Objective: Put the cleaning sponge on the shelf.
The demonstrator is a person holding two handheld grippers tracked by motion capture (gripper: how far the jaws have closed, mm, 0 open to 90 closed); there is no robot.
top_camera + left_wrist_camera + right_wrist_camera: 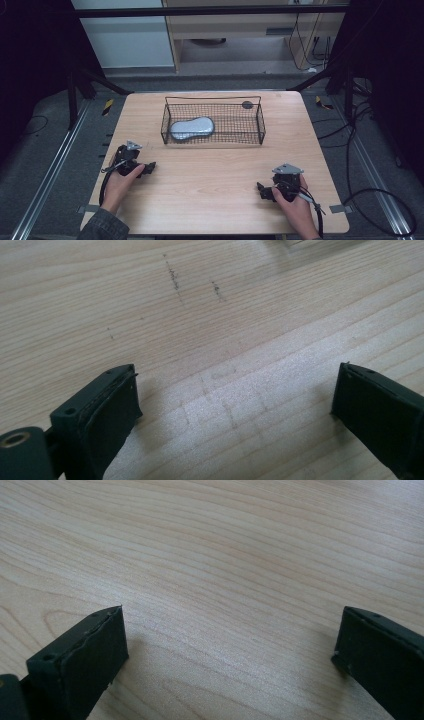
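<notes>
A black wire basket (212, 121) stands at the far middle of the wooden table (215, 175). Inside it, toward its left end, lies a silvery grey peanut-shaped pouch (192, 127). My left gripper (149, 168) rests low on the table at the near left, held by a hand, its jaws pointing right. In the left gripper view its jaws (235, 395) stand wide apart over bare wood. My right gripper (261, 190) sits at the near right with its jaws pointing left. The right gripper view has its jaws (230, 637) wide apart, nothing between them.
A small dark round spot (247, 104) lies on the table behind the basket's far right corner. Faint pencil marks (175, 280) show on the wood ahead of the left gripper. Cables trail on the floor at the right (360, 150). Metal rails run along both sides of the table.
</notes>
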